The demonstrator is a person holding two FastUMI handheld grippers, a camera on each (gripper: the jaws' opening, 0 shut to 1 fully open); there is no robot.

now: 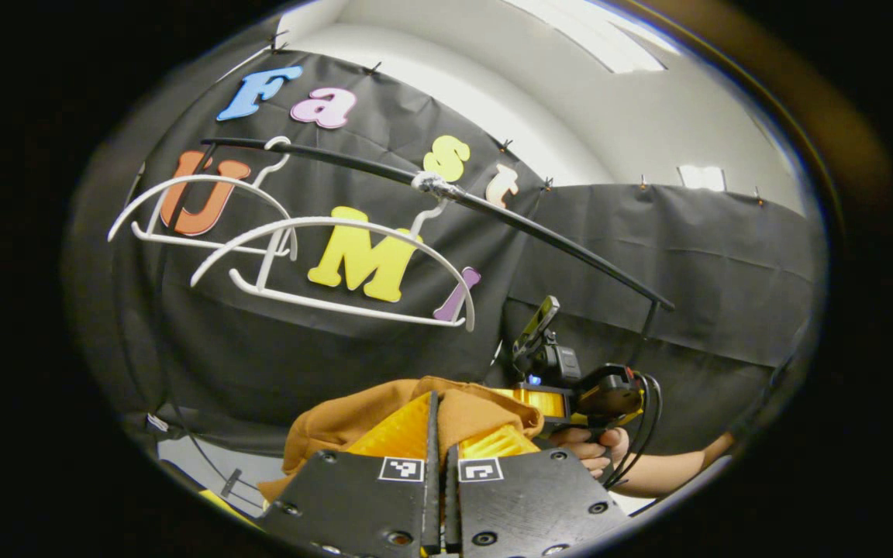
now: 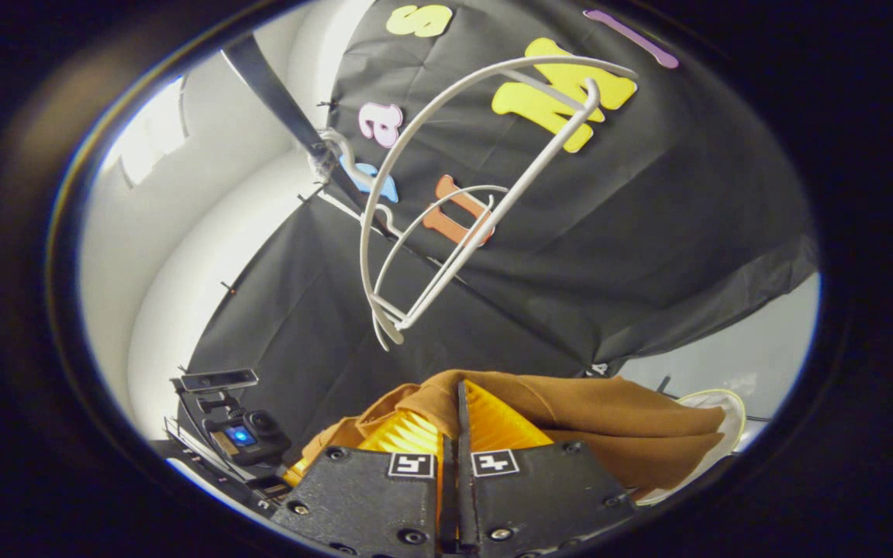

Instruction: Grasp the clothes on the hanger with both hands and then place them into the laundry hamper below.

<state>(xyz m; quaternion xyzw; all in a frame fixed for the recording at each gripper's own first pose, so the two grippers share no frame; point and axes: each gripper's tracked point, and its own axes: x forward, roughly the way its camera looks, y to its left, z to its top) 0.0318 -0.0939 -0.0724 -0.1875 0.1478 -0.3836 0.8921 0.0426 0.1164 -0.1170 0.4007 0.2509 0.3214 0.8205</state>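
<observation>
Pinched between our left tool's (image 1: 437, 434) fingers, the brown garment (image 1: 353, 422) bunches below two bare white hangers (image 1: 322, 263) on one black rod (image 1: 539, 229); the right tool (image 1: 543, 403) and one hand (image 1: 594, 449) hold its far side.

Our right tool (image 2: 458, 426) likewise pinches the garment (image 2: 617, 422), which drapes over a white hamper rim (image 2: 729, 422); both hangers (image 2: 446, 194) hang above.

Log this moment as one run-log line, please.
phase: carrying | left tongs: shut on brown garment | right tongs: shut on it | white hangers: bare on rail
</observation>
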